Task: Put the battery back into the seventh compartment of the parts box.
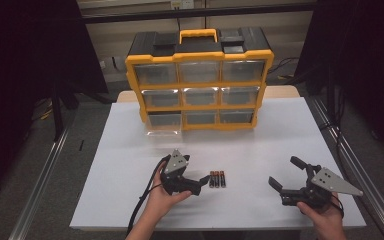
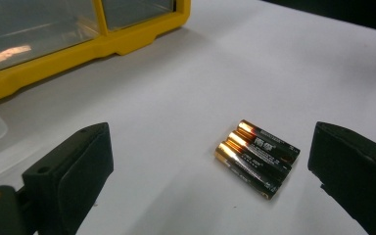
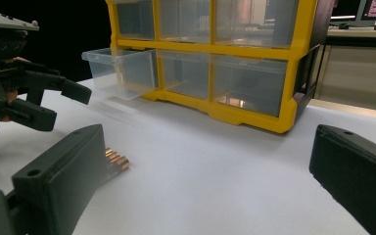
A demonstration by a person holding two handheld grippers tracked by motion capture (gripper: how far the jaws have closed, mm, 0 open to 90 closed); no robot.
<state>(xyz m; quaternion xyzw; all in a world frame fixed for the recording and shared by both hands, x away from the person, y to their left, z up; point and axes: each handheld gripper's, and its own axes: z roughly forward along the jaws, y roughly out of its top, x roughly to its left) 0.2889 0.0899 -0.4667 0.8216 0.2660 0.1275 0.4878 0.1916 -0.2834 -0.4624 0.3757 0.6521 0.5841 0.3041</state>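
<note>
Left gripper (image 1: 200, 184) hovers just left of the batteries (image 1: 217, 179), its jaws spread wide and holding nothing. Three batteries lie side by side, touching one another, on the white table (image 1: 260, 145), in front of the yellow drawer cabinet (image 1: 198, 80) and well apart from it. Seen from the left gripper view, the batteries (image 2: 257, 157) sit between the two jaws but nearer the right one. The right gripper (image 1: 280, 190) rests to the right of the batteries, near but not touching them, jaws likewise apart and empty.

The step in hand appears to be picking up a battery. To do it well, the left gripper should centre on the nearest battery alone, come down until the jaw tips almost meet the table, and close across its narrow width; a grip spanning all three risks scattering them or letting one roll.

Behind and left of the batteries, the cabinet's bottom-left drawer (image 1: 164, 124) is pulled out, a likely destination. Bare table lies between batteries and drawer, so the path is open. The table's near edge runs close behind the batteries.
</note>
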